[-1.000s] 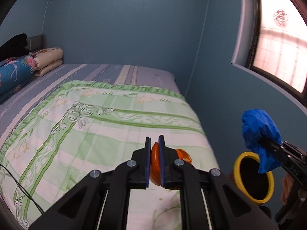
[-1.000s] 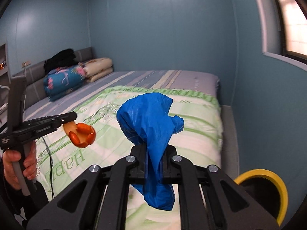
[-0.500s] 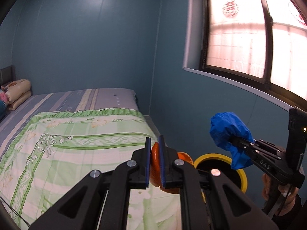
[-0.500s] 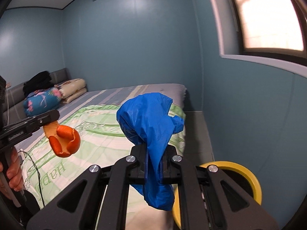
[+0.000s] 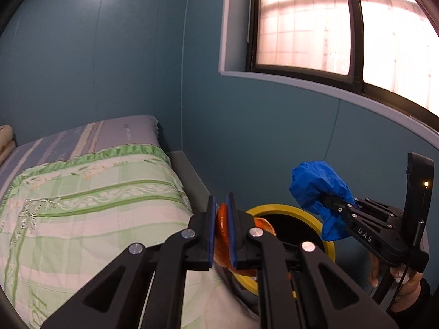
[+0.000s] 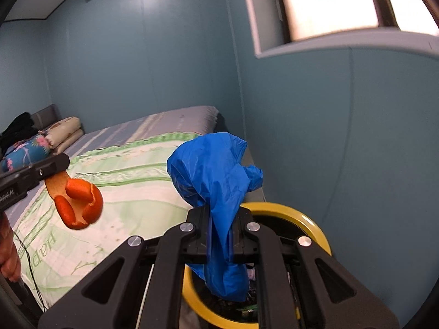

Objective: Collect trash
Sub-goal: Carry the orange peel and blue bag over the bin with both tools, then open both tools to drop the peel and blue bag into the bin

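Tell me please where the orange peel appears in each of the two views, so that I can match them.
Left wrist view: the orange peel is at lower centre, clamped in the left gripper, in front of the yellow-rimmed bin.
Right wrist view: the orange peel is at the left, hanging from the left gripper over the bed.
Shared landmark: the yellow-rimmed bin.

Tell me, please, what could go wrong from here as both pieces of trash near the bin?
The peel hangs over the bed, short of the bin; released now, it would probably land on the quilt. The bag is light and bunched, so it may cling to the right gripper or drift past the rim.
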`<state>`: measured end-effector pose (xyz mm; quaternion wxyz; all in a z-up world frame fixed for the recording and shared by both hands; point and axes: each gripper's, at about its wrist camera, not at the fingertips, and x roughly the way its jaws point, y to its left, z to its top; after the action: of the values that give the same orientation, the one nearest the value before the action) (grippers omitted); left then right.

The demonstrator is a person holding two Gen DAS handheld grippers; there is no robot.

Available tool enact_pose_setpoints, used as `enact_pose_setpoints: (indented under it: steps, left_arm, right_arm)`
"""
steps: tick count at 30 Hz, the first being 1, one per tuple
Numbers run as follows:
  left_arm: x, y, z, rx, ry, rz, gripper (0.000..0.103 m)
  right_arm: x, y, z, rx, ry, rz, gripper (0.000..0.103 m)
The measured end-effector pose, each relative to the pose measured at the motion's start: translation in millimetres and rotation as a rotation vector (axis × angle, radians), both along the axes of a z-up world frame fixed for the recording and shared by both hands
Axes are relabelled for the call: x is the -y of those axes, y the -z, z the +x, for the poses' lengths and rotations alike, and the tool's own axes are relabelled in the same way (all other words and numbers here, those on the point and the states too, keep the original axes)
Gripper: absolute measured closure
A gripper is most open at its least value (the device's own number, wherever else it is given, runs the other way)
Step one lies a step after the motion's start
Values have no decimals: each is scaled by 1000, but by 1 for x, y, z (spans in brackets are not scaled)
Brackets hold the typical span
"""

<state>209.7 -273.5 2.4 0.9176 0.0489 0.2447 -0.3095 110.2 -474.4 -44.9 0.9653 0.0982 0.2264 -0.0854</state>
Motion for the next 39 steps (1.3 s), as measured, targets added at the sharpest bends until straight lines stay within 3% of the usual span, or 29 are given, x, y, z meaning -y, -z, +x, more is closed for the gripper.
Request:
enact_pose_setpoints:
  steps: [11, 25, 28, 29, 30, 35, 39]
  left_arm:
    - [60, 43, 12, -70, 73, 54, 95]
    - [105, 110, 46, -203, 91, 120, 93]
    - [101, 113, 53, -232, 78, 93, 63]
    - [100, 112, 53, -226, 60, 87, 44]
    - [94, 110, 54, -216, 46, 71, 40]
    - [56, 97, 60, -224, -15, 12, 36]
    - [13, 80, 59, -203, -83, -40, 30]
  right_arm:
    - [37, 35, -3, -59, 74, 31, 96]
    - [64, 85, 32, -206, 120, 92, 95]
    - [69, 91, 40, -235, 131, 103, 92]
    - [71, 92, 44, -241, 140, 105, 91]
    - [73, 92, 49, -246, 147, 104, 85]
    - [74, 93, 55, -247, 160, 110, 66]
    - [66, 84, 50, -237, 183, 92, 63]
